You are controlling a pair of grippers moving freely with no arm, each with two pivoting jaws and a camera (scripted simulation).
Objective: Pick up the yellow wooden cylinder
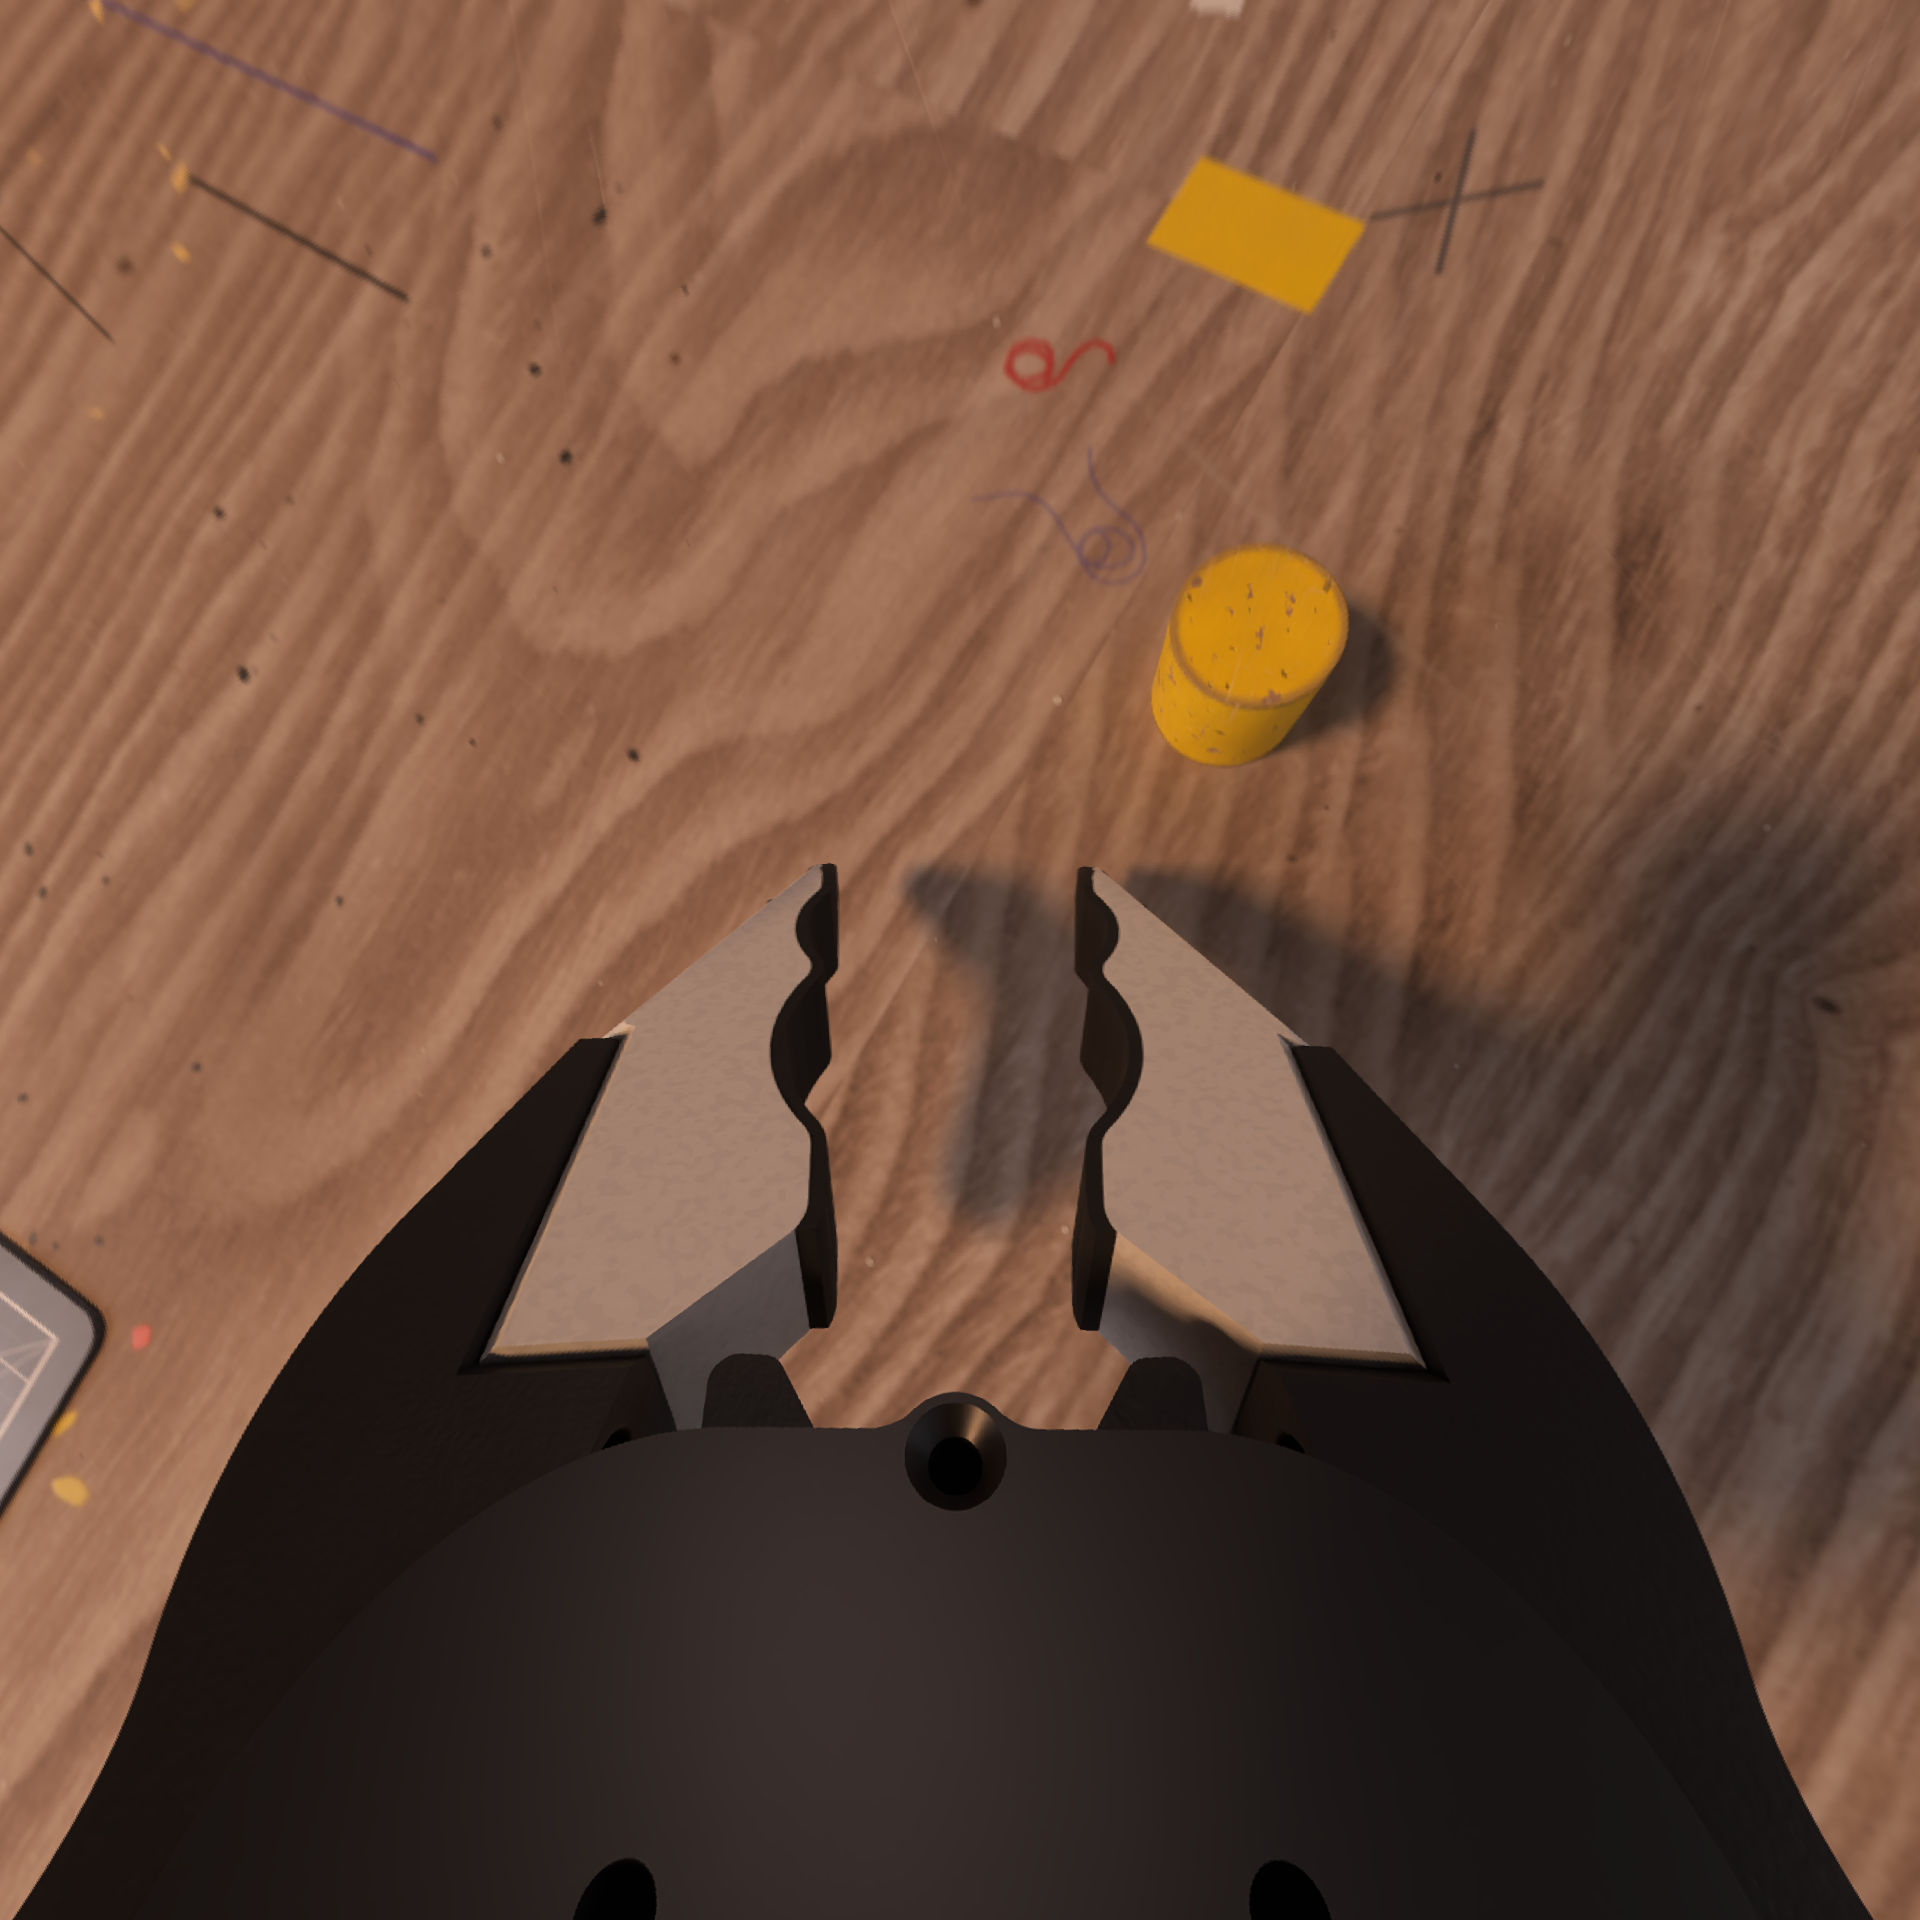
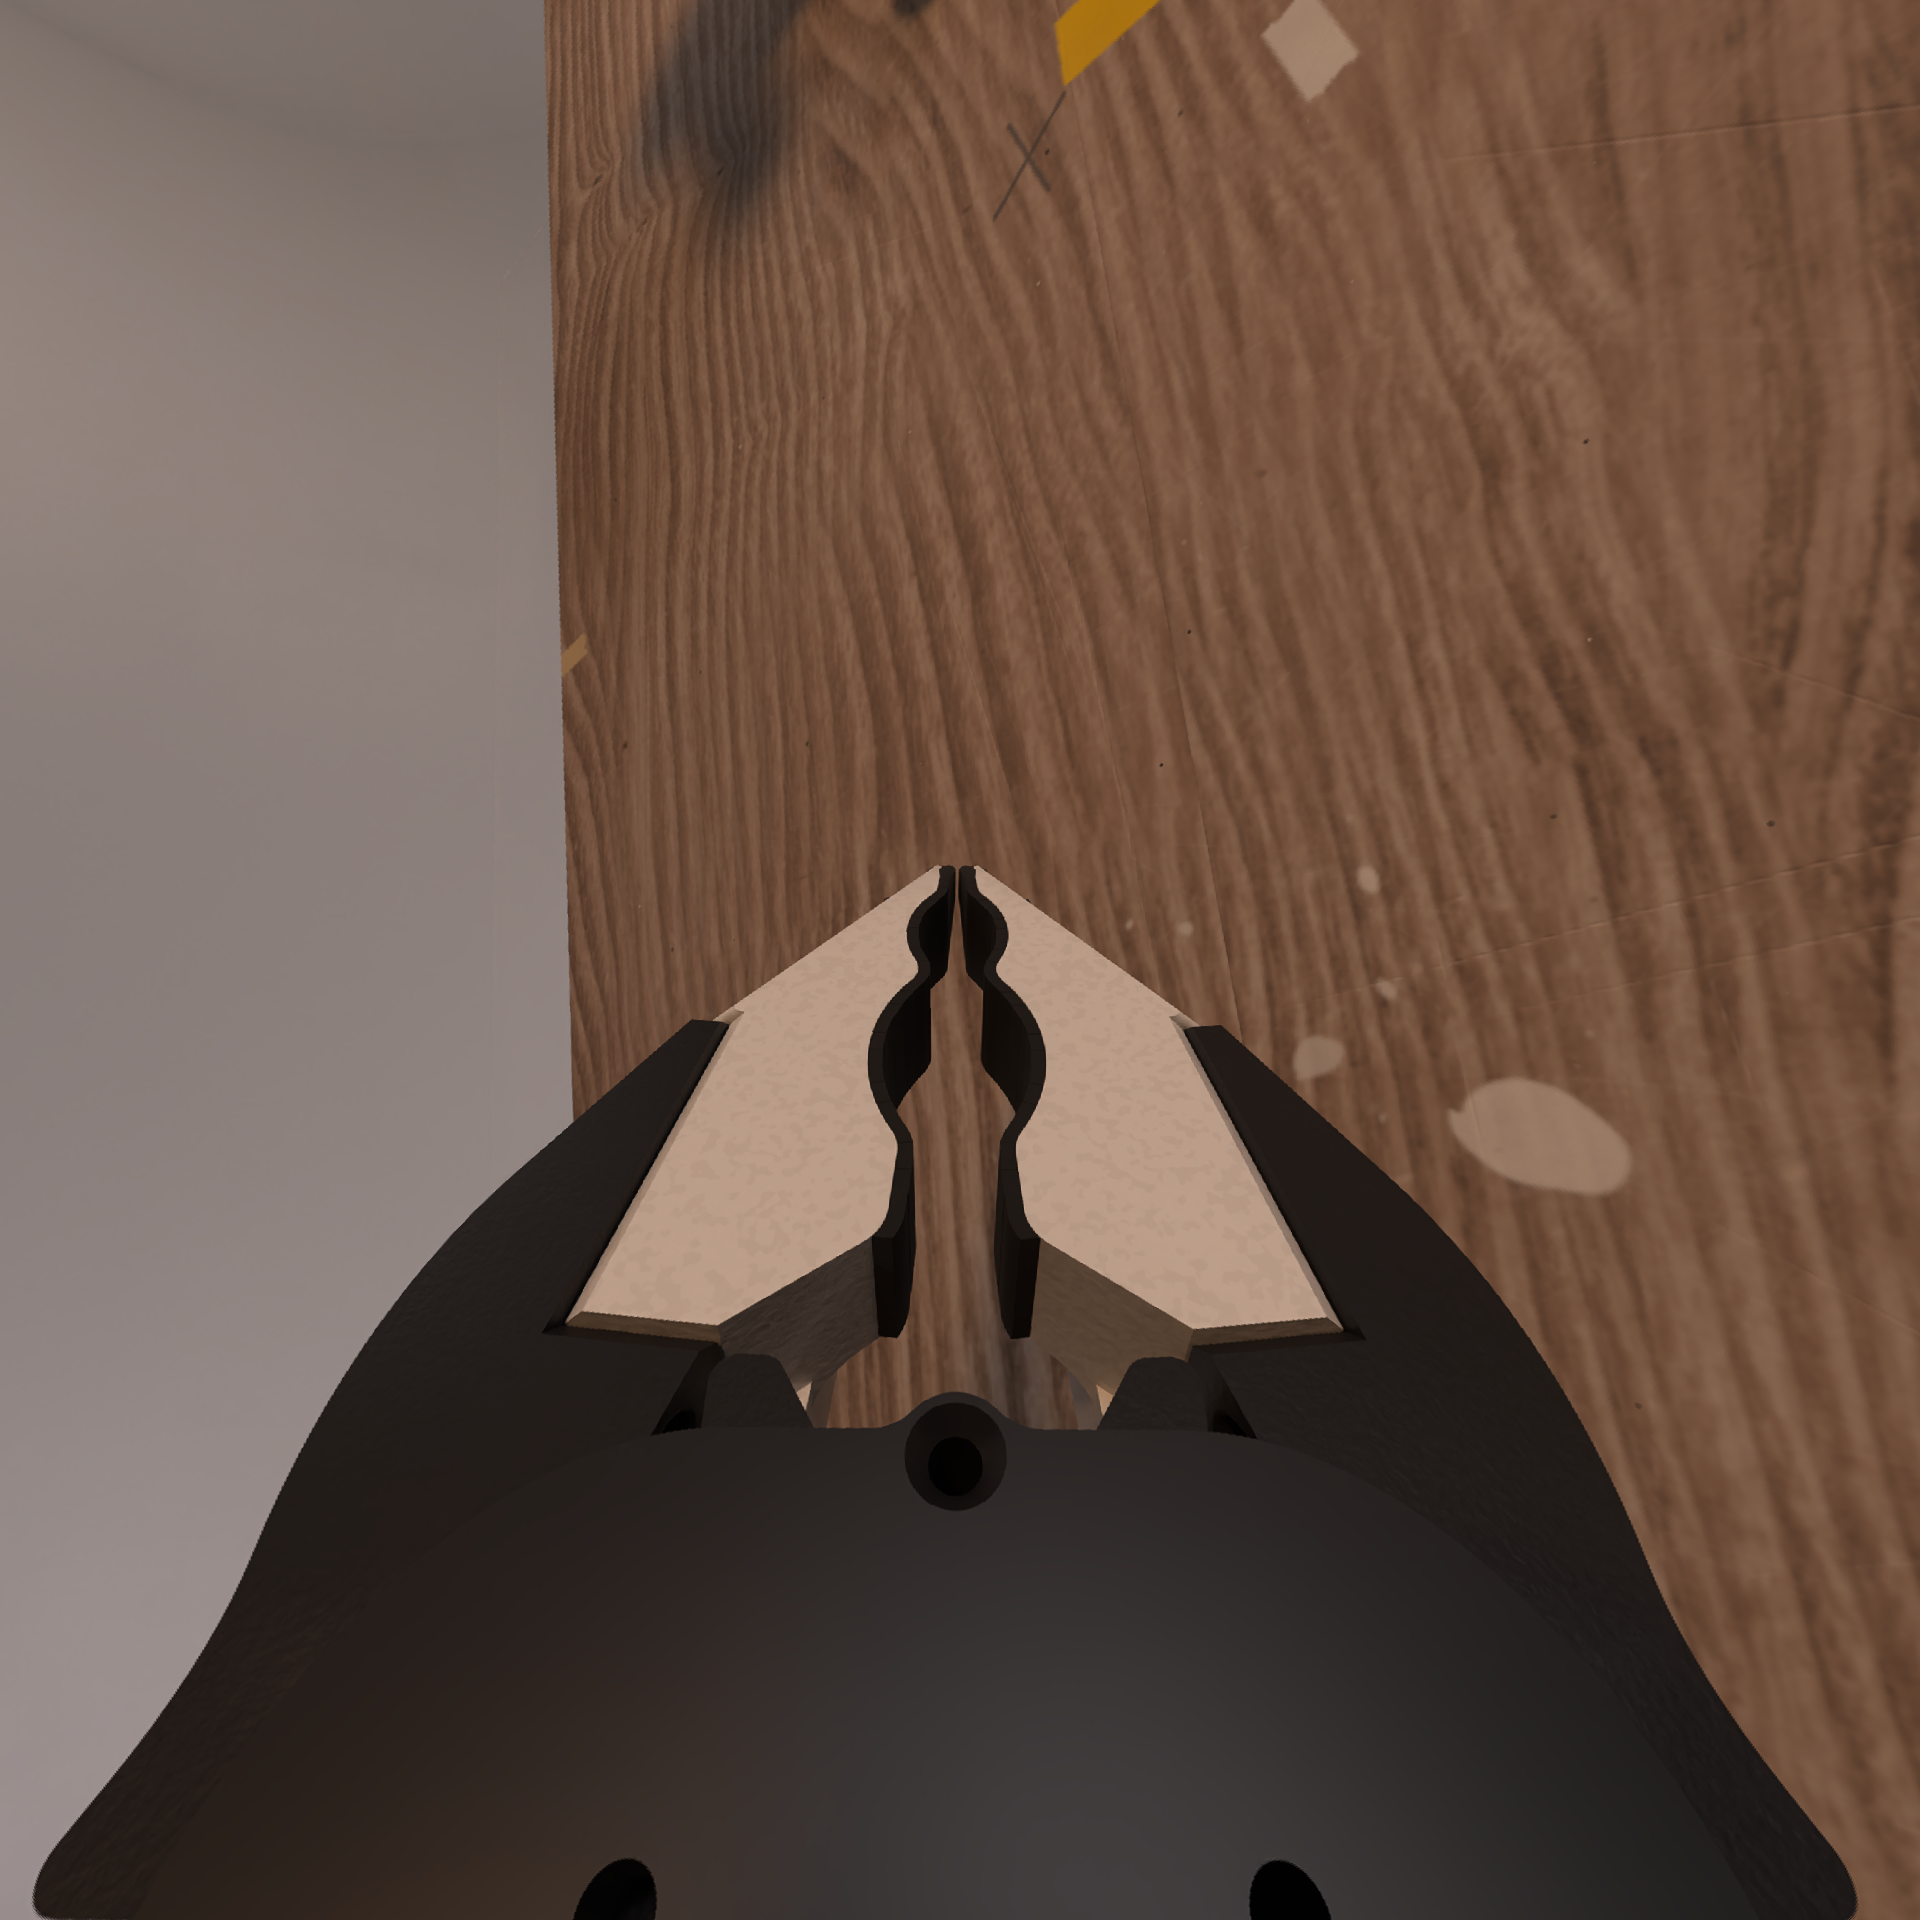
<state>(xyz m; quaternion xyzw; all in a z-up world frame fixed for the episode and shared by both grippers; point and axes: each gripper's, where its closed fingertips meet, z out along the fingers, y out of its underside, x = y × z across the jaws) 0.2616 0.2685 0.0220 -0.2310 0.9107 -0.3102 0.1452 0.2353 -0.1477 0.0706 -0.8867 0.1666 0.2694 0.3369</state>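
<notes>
The yellow wooden cylinder (image 1: 1247,657) stands upright on the wooden table (image 1: 520,727), speckled with small marks. In the left wrist view it lies ahead and to the right of my left gripper (image 1: 956,878), which is open and empty above the table, apart from the cylinder. My right gripper (image 2: 956,873) is shut and empty, hovering over the table (image 2: 1351,520) near its left edge. The cylinder does not show in the right wrist view.
A flat yellow rectangle (image 1: 1255,234) lies beyond the cylinder; its corner shows in the right wrist view (image 2: 1096,31). Pen scribbles and an X mark (image 1: 1455,197) are on the tabletop. A grey tablet-like corner (image 1: 42,1361) lies at the left. The table edge (image 2: 561,623) drops off left.
</notes>
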